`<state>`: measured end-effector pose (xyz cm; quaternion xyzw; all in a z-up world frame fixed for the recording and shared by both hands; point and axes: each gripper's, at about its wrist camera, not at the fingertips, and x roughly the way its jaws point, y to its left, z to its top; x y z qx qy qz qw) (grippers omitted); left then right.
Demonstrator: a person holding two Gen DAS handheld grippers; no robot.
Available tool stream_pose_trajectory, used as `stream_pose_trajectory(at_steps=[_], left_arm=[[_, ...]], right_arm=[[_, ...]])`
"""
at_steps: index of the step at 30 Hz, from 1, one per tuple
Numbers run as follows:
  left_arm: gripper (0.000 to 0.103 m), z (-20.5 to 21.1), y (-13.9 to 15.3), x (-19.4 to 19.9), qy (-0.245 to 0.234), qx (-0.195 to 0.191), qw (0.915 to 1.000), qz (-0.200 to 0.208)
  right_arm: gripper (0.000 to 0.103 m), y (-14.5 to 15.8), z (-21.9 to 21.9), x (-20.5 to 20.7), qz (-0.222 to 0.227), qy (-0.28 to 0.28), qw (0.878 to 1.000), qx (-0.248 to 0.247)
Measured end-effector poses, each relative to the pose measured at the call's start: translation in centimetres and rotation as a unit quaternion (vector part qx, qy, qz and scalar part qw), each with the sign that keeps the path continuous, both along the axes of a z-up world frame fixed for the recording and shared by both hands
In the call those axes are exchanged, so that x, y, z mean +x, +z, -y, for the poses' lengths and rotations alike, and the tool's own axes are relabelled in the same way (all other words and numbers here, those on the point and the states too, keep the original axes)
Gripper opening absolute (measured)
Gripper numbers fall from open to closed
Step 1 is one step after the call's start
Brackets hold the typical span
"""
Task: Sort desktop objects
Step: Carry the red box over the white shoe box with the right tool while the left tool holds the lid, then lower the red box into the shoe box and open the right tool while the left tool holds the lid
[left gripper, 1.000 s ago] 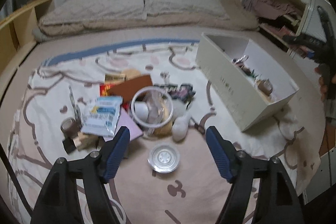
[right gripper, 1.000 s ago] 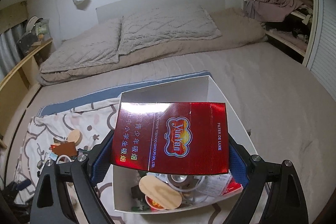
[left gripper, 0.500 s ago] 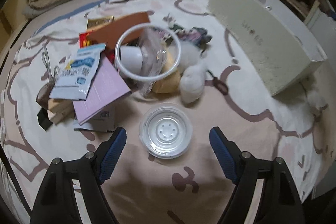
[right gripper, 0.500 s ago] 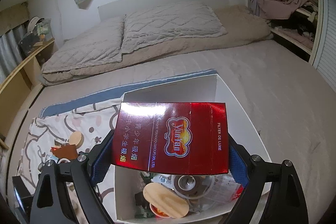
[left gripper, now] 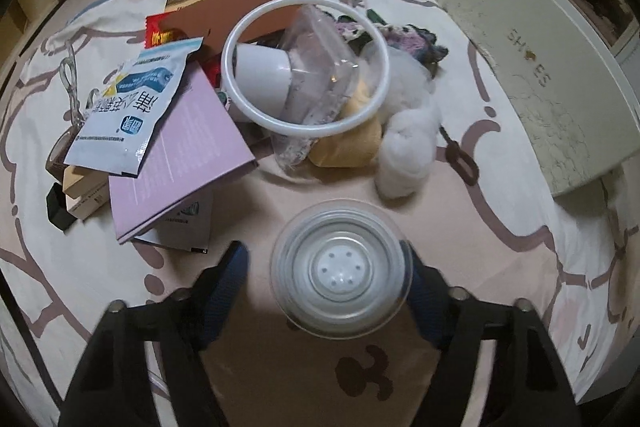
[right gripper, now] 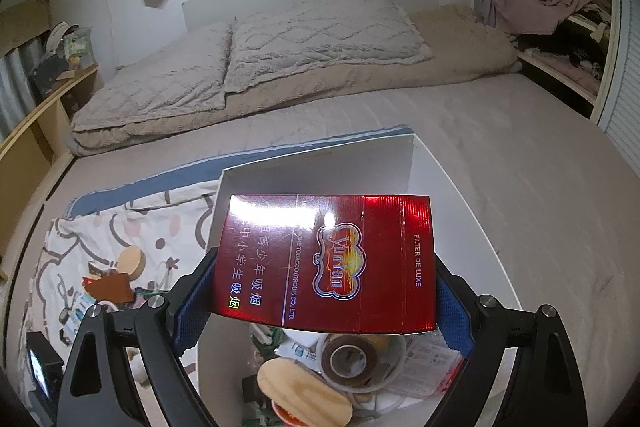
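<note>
My left gripper [left gripper: 326, 269] is open and low over the blanket, its blue fingers on either side of a clear round plastic lid [left gripper: 340, 269]. The right finger touches the lid's rim; the left one stands apart. My right gripper [right gripper: 324, 293] is shut on a red cigarette carton [right gripper: 326, 263] and holds it flat above the open white box [right gripper: 460, 227]. The box holds a tape roll [right gripper: 350, 357], a wooden disc [right gripper: 304, 399] and other small items.
Beyond the lid lies a pile: a white ring [left gripper: 306, 67], a white cup [left gripper: 262, 75], a clear bag [left gripper: 320, 67], a purple booklet [left gripper: 184, 155], a blue-white pouch [left gripper: 128, 111], white wool [left gripper: 408, 147]. The white box's side [left gripper: 532, 79] stands at right.
My left gripper has dropped and moved forward until its fingers straddle the clear lid. My right gripper has stayed over the box with the carton.
</note>
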<state>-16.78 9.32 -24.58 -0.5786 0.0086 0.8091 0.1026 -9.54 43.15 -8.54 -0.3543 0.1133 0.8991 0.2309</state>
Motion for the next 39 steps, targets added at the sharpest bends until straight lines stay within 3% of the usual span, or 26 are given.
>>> stream_pose_trajectory(at_steps=[5, 13, 27, 39], left_arm=[[0.052, 0.0, 0.0, -0.6, -0.005, -0.015, 0.9999, 0.001], [0.051, 0.9, 0.8, -1.0, 0.003, 0.003, 1.0, 0.001], [0.051, 1.9, 4.1, -0.6, -0.003, 0.037, 0.9986, -0.038], [0.051, 0.9, 6.1, -1.0, -0.022, 0.051, 0.9959, -0.071]], right_arm=[[0.093, -0.8, -0.7, -0.6, 0.009, -0.005, 1.0, -0.002], [0.093, -3.1, -2.0, -2.0, 0.041, -0.015, 0.999, -0.01], [0.093, -7.9, 0.1, -6.4, 0.144, 0.035, 0.989, 0.002], [0.093, -8.4, -3.0, -6.4, 0.17, -0.053, 0.982, -0.056]])
